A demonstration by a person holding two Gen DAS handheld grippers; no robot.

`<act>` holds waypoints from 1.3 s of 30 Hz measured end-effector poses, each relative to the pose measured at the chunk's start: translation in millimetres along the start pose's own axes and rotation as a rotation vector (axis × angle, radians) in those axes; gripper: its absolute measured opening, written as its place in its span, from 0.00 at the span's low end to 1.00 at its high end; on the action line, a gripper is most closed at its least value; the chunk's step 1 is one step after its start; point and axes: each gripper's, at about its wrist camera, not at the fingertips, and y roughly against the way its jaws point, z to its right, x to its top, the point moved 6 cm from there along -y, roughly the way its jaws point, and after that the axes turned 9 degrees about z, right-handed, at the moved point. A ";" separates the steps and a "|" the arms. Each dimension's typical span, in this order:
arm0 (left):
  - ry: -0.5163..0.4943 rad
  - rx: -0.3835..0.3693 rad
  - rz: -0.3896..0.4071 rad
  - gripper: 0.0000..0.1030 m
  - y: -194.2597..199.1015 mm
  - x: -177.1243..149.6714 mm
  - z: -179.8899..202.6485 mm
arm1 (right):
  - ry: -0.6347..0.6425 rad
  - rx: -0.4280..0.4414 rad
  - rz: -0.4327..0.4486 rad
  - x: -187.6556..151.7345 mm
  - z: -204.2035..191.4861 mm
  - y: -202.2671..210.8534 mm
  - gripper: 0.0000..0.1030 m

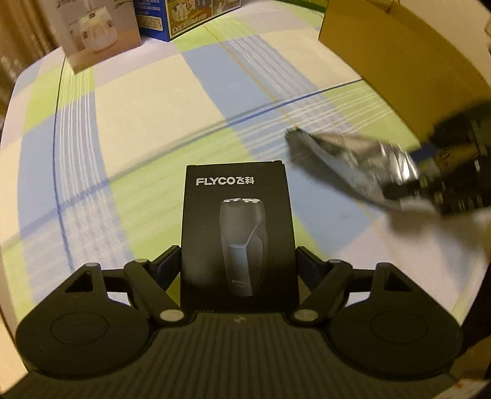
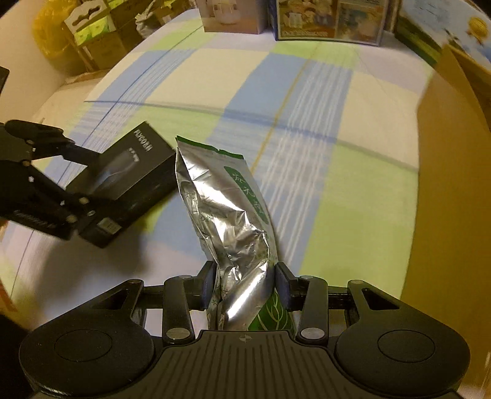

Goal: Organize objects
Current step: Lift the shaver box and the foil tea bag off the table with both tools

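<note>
A black FLYCO shaver box stands upright between the fingers of my left gripper, whose pads press on its two sides. In the right wrist view this box hangs above the bed in the left gripper. My right gripper is shut on a crumpled silver foil bag with a green label, pinching its lower part. From the left wrist view the foil bag appears blurred at the right, held by the right gripper.
A checked blue, green and cream bedsheet lies beneath both grippers. An open brown cardboard box stands at the right. A white product box and a blue one stand at the far edge. Several stacked cartons sit beyond the bed.
</note>
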 end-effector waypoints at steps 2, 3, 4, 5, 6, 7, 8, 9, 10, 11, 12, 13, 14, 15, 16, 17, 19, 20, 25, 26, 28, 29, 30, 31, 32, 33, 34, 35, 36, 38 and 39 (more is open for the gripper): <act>0.023 0.025 0.023 0.74 3.9 -8.4 12.7 | 0.000 0.003 0.027 -13.1 -3.1 8.1 0.39; 0.032 0.044 0.034 0.74 5.4 -11.9 17.5 | 0.010 0.012 0.045 -17.7 -3.1 10.4 0.41; 0.041 0.059 0.049 0.74 8.2 -15.7 22.8 | 0.012 0.019 0.061 -20.5 -3.2 11.2 0.42; 0.047 0.071 0.061 0.74 10.7 -19.6 28.3 | 0.013 0.032 0.075 -22.0 -2.5 9.7 0.45; 0.043 0.078 0.068 0.74 12.7 -23.0 32.7 | 0.019 0.045 0.085 -22.7 -2.0 7.4 0.51; 0.037 0.093 0.079 0.74 15.0 -26.2 35.7 | 0.026 0.055 0.092 -24.7 -1.2 4.9 0.55; 0.048 0.113 0.095 0.75 17.0 -28.9 35.9 | 0.036 0.059 0.098 -26.2 -1.3 4.0 0.62; 0.073 0.122 0.107 0.77 18.9 -32.4 36.4 | 0.048 0.058 0.102 -28.6 -1.0 3.2 0.67; 0.094 0.115 0.120 0.80 19.9 -35.1 37.7 | 0.075 0.060 0.108 -31.5 -3.0 3.6 0.69; 0.108 0.109 0.141 0.80 21.6 -37.2 38.5 | 0.098 0.059 0.114 -32.1 -4.4 3.7 0.72; 0.117 0.111 0.153 0.80 22.3 -38.6 39.4 | 0.126 0.046 0.126 -31.8 -6.8 3.6 0.73; 0.112 0.110 0.157 0.81 22.3 -39.6 41.2 | 0.152 0.035 0.141 -31.5 -8.6 3.1 0.73; 0.097 0.109 0.161 0.82 22.1 -39.8 43.1 | 0.170 0.036 0.153 -30.3 -10.6 2.4 0.74; 0.084 0.108 0.168 0.82 21.6 -39.6 43.4 | 0.177 0.047 0.152 -31.2 -11.5 0.7 0.74; 0.084 0.106 0.178 0.83 21.5 -39.5 42.5 | 0.180 0.061 0.143 -32.3 -12.8 -2.8 0.75; 0.095 0.099 0.184 0.83 21.2 -39.9 40.5 | 0.188 0.073 0.131 -33.5 -15.1 -6.2 0.75; 0.124 0.087 0.185 0.83 19.4 -41.5 35.9 | 0.220 0.081 0.124 -34.5 -20.5 -12.4 0.75; 0.128 0.080 0.186 0.83 18.6 -41.2 34.3 | 0.239 0.086 0.126 -34.8 -24.0 -13.9 0.75; 0.151 0.052 0.201 0.84 19.2 -41.4 29.7 | 0.311 0.048 0.095 -34.9 -28.2 -31.5 0.78; 0.150 0.052 0.199 0.84 18.5 -42.2 29.2 | 0.308 0.050 0.092 -34.5 -26.8 -34.2 0.78; 0.141 0.065 0.190 0.84 16.2 -42.9 28.4 | 0.272 0.067 0.082 -32.4 -22.9 -36.7 0.78; 0.135 0.069 0.188 0.84 15.5 -42.8 28.6 | 0.248 0.076 0.086 -30.8 -19.9 -35.9 0.78; 0.134 0.068 0.189 0.84 15.2 -43.0 28.9 | 0.224 0.084 0.088 -29.3 -17.3 -34.7 0.77; 0.137 0.067 0.190 0.84 15.0 -42.9 28.8 | 0.200 0.087 0.092 -28.5 -14.8 -33.6 0.76; 0.140 0.063 0.190 0.84 14.8 -42.5 28.9 | 0.189 0.080 0.095 -28.3 -12.9 -32.6 0.73; 0.142 0.057 0.190 0.84 14.6 -41.9 29.2 | 0.190 0.073 0.097 -27.7 -13.8 -31.8 0.69; 0.144 0.051 0.190 0.84 14.4 -41.6 29.7 | 0.187 0.070 0.099 -27.7 -14.5 -30.8 0.67; 0.145 0.047 0.190 0.84 14.1 -41.2 30.1 | 0.183 0.064 0.102 -27.8 -15.3 -30.0 0.64; 0.144 0.046 0.190 0.84 13.8 -40.5 30.9 | 0.182 0.057 0.105 -27.5 -15.7 -29.1 0.60; 0.139 0.048 0.193 0.84 13.1 -39.0 32.3 | 0.169 0.049 0.110 -26.6 -15.0 -27.0 0.54; 0.137 0.051 0.195 0.84 12.8 -38.3 32.8 | 0.160 0.049 0.111 -26.4 -14.5 -26.5 0.53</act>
